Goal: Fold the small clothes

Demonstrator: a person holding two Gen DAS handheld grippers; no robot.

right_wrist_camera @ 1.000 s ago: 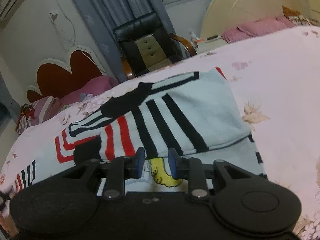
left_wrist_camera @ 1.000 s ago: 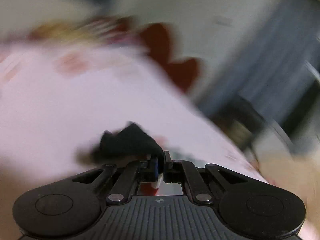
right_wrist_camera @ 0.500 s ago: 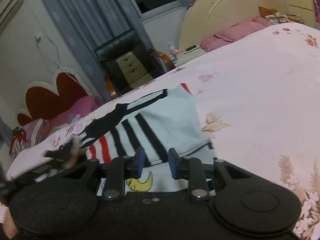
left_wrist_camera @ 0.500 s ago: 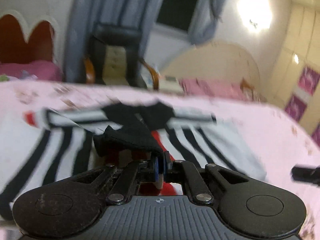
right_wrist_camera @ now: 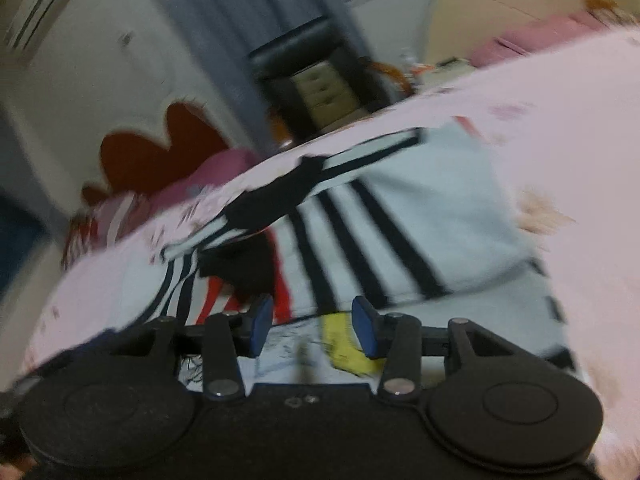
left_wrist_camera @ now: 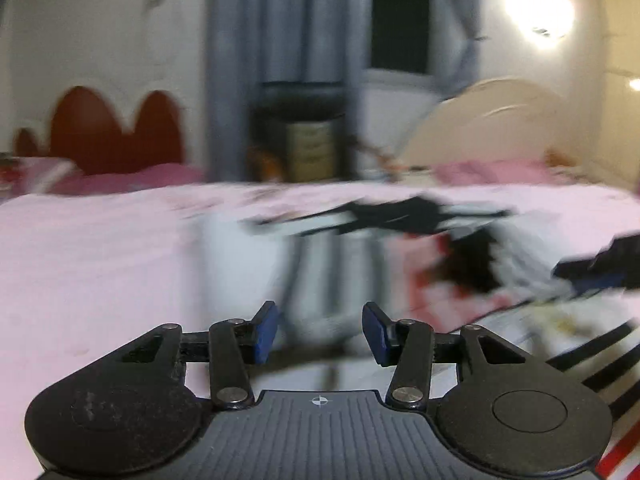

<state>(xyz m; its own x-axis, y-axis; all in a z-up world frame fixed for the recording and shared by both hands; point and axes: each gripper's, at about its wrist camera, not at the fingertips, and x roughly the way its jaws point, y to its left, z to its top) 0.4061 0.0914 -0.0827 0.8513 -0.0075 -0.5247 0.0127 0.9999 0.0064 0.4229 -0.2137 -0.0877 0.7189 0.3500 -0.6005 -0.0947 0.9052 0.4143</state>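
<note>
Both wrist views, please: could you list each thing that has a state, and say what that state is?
Left gripper: open, jaws have just been opening, nothing between them.
Right gripper: open, jaws have just been opening, nothing gripped.
Striped shirt: lying on the bed, partly folded, right side laid over the middle.
Black collar: lying flat along the top edge.
Bedsheet: spread under the shirt.
Curtain: drawn beside the window.

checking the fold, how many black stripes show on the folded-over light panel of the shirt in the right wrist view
3 on the striped shirt: side by side, slanting down its folded panel's left half toward the right gripper. The right half is plain. Blur or the fold may hide more.
</note>
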